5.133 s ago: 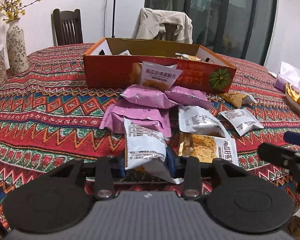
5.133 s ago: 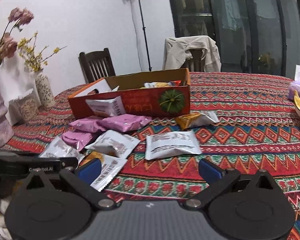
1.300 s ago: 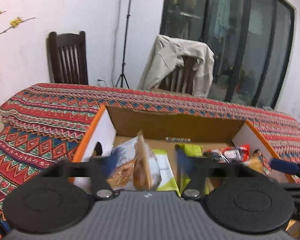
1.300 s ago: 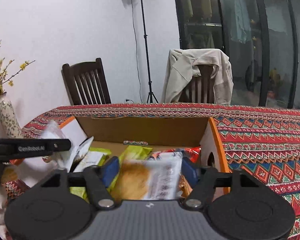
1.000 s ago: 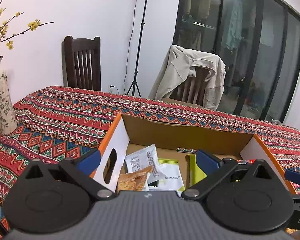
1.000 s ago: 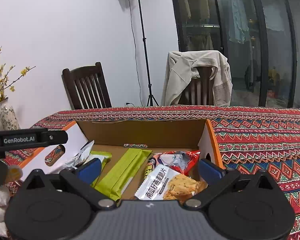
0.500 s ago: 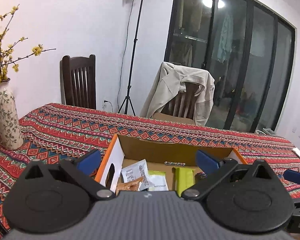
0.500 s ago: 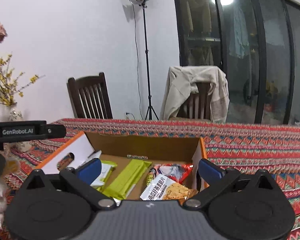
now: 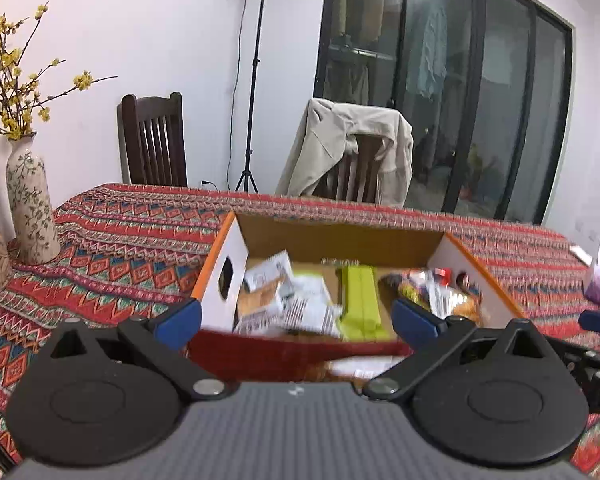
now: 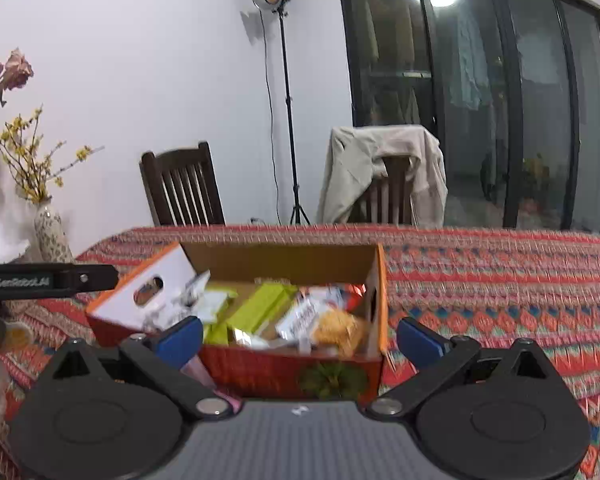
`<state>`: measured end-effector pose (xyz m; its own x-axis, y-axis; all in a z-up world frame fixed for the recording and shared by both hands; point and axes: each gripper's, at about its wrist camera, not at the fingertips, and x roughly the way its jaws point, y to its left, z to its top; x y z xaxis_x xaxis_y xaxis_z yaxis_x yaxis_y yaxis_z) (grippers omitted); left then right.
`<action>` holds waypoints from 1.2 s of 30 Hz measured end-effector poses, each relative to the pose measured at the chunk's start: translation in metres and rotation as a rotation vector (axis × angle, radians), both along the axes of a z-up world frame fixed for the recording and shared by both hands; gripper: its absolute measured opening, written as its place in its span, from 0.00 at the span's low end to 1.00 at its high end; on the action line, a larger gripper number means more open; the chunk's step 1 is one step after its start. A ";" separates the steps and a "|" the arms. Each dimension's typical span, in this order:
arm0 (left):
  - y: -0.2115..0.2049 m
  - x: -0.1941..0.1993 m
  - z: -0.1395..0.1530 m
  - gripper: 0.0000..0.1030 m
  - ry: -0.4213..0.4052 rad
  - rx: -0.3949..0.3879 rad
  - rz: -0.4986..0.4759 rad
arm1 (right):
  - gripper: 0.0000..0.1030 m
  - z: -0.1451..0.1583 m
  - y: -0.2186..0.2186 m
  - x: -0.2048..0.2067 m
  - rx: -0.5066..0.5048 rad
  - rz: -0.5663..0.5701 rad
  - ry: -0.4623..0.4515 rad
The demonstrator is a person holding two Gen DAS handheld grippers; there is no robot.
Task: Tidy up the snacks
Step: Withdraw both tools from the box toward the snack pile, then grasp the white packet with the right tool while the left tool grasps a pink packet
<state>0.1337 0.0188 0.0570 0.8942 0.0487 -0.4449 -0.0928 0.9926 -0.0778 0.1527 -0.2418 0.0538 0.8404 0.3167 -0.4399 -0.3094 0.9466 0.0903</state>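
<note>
— Did both packets go in?

— Looks so. A moment ago each tool was pinching a packet over the box (image 9: 332, 236); now the left tool (image 9: 296, 320) and the right tool (image 10: 300, 334) are both spread wide with nothing between the pads. They've backed off too, so the whole box shows again in both views.

— And where did the packets land?

— Left end, a white packet (image 9: 266, 272) lies on the others by the handle hole. Right end, the orange-and-white packet (image 10: 324, 322) sits against the wall. Green bars (image 9: 360, 296) lie in the middle.

— So it's done?

— I doubt it. From the right tool's view there's something pink (image 10: 198, 368) on the counter (image 10: 500, 280) just in front of the box, mostly hidden by the tool. I'd guess more packets wait down there, so both tools are likely heading back for another pair.
</note>
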 end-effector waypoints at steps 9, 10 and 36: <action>0.003 -0.031 -0.039 1.00 0.042 -0.005 -0.023 | 1.00 -0.030 -0.016 -0.031 -0.008 0.019 0.083; 0.003 -0.031 -0.044 1.00 0.051 -0.007 -0.023 | 1.00 -0.034 -0.017 -0.033 -0.009 0.020 0.096; 0.004 -0.025 -0.070 1.00 0.107 -0.056 -0.067 | 1.00 -0.083 -0.010 -0.018 -0.120 0.014 0.266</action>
